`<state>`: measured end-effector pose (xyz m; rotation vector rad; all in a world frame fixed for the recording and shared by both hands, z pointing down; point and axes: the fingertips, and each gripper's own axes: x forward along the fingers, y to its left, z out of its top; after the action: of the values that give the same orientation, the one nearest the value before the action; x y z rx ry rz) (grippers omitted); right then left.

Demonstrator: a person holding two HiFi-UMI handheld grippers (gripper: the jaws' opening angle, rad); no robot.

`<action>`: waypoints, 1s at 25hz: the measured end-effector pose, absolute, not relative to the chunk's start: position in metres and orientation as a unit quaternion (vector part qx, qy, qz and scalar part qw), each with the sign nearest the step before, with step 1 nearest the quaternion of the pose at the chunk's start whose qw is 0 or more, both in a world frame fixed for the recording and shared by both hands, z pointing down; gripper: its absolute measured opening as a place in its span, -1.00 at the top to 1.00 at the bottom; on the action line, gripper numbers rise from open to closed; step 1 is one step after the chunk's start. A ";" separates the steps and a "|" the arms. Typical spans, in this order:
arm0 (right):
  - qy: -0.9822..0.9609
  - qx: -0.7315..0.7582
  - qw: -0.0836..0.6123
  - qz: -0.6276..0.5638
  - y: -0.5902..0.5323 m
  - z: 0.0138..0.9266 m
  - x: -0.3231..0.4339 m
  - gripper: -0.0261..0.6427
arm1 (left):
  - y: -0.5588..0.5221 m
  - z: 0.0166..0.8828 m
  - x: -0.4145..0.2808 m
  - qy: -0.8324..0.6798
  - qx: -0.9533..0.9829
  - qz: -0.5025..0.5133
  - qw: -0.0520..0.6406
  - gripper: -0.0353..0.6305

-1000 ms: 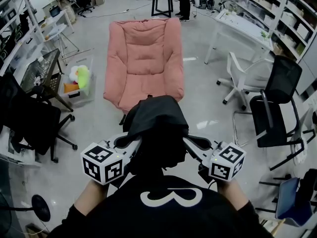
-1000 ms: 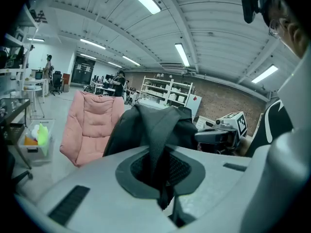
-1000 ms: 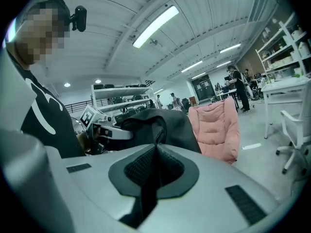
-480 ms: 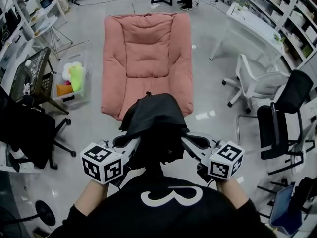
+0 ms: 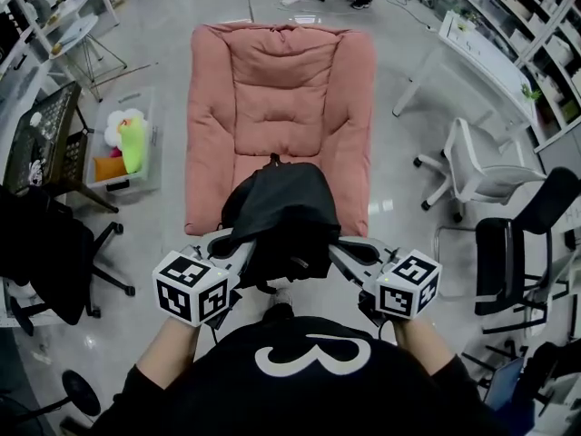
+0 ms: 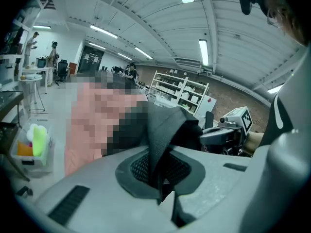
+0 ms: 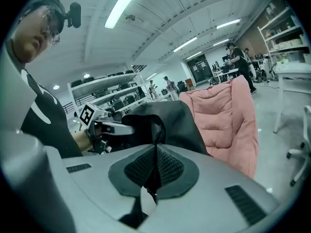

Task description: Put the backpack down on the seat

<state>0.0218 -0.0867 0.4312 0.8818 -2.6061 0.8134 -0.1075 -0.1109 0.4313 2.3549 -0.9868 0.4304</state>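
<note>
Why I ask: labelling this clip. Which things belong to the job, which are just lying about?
Job: backpack, pink seat, left gripper, right gripper, both shut on its straps.
Lying about: white chair, black chair, toy bin, white table.

Glossy pale grey floor spreads around a white swivel chair; just beyond that chair stands a white table, with open shelving behind it; nearer than the chair, a black office chair; far to its left, a clear bin of soft toys and another black chair; strip lights line a white ribbed ceiling.
</note>
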 end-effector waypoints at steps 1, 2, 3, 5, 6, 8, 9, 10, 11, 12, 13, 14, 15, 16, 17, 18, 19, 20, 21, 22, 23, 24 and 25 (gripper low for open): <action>-0.899 0.308 0.135 0.282 -0.097 0.433 0.021 0.88 | -0.121 0.433 -0.109 -0.369 0.875 0.163 0.269 0.86; -0.897 0.312 0.135 0.282 -0.107 0.435 0.019 0.88 | -0.130 0.434 -0.111 -0.371 0.874 0.167 0.264 0.86; -0.896 0.316 0.136 0.282 -0.117 0.436 0.018 0.88 | -0.138 0.434 -0.113 -0.373 0.874 0.171 0.259 0.86; -0.894 0.321 0.135 0.281 -0.133 0.437 0.014 0.88 | -0.155 0.435 -0.117 -0.375 0.875 0.178 0.250 0.86; -0.894 0.323 0.134 0.281 -0.141 0.437 0.013 0.88 | -0.162 0.435 -0.118 -0.376 0.875 0.179 0.245 0.86; -0.893 0.324 0.134 0.282 -0.153 0.439 0.014 0.88 | -0.175 0.436 -0.117 -0.379 0.876 0.180 0.240 0.86; -0.893 0.325 0.137 0.281 -0.159 0.439 0.015 0.88 | -0.180 0.437 -0.116 -0.381 0.875 0.179 0.240 0.86; -0.893 0.325 0.139 0.280 -0.165 0.439 0.016 0.88 | -0.186 0.437 -0.115 -0.383 0.874 0.179 0.240 0.86; -0.892 0.326 0.139 0.279 -0.171 0.438 0.016 0.88 | -0.192 0.437 -0.114 -0.385 0.873 0.178 0.240 0.86; -0.892 0.327 0.138 0.281 -0.178 0.438 0.017 0.88 | -0.198 0.436 -0.114 -0.387 0.872 0.178 0.241 0.86; -0.891 0.328 0.137 0.283 -0.184 0.437 0.018 0.88 | -0.205 0.436 -0.113 -0.389 0.871 0.178 0.241 0.86; -0.890 0.329 0.135 0.285 -0.191 0.437 0.019 0.88 | -0.212 0.436 -0.111 -0.390 0.870 0.179 0.241 0.86; -0.890 0.329 0.134 0.287 -0.199 0.436 0.021 0.88 | -0.219 0.436 -0.109 -0.391 0.870 0.180 0.241 0.86; -0.890 0.328 0.134 0.288 -0.208 0.437 0.022 0.88 | -0.228 0.437 -0.108 -0.393 0.869 0.182 0.241 0.86; -0.890 0.327 0.134 0.289 -0.217 0.438 0.023 0.88 | -0.237 0.438 -0.107 -0.394 0.868 0.183 0.241 0.86; -0.889 0.326 0.136 0.290 -0.227 0.440 0.024 0.88 | -0.246 0.441 -0.107 -0.396 0.866 0.185 0.243 0.86; -0.889 0.324 0.138 0.293 -0.236 0.443 0.023 0.88 | -0.255 0.444 -0.107 -0.397 0.864 0.187 0.245 0.86; -0.888 0.323 0.142 0.296 -0.245 0.446 0.023 0.88 | -0.264 0.447 -0.107 -0.399 0.862 0.190 0.248 0.86; -0.887 0.322 0.145 0.299 -0.254 0.450 0.024 0.88 | -0.273 0.451 -0.107 -0.401 0.860 0.193 0.251 0.86; -0.885 0.321 0.147 0.302 -0.264 0.454 0.024 0.88 | -0.283 0.454 -0.106 -0.403 0.858 0.196 0.253 0.86; -0.884 0.321 0.150 0.304 -0.274 0.458 0.026 0.88 | -0.292 0.458 -0.104 -0.404 0.856 0.199 0.254 0.86; -0.883 0.320 0.152 0.307 -0.284 0.462 0.028 0.88 | -0.302 0.462 -0.103 -0.406 0.854 0.202 0.255 0.86; -0.882 0.319 0.155 0.310 -0.293 0.466 0.029 0.88 | -0.311 0.466 -0.101 -0.407 0.852 0.204 0.257 0.86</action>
<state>0.0293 -0.2932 0.4658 0.9135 -2.5276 0.8885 -0.1007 -0.3114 0.4663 2.3119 -1.1037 0.5533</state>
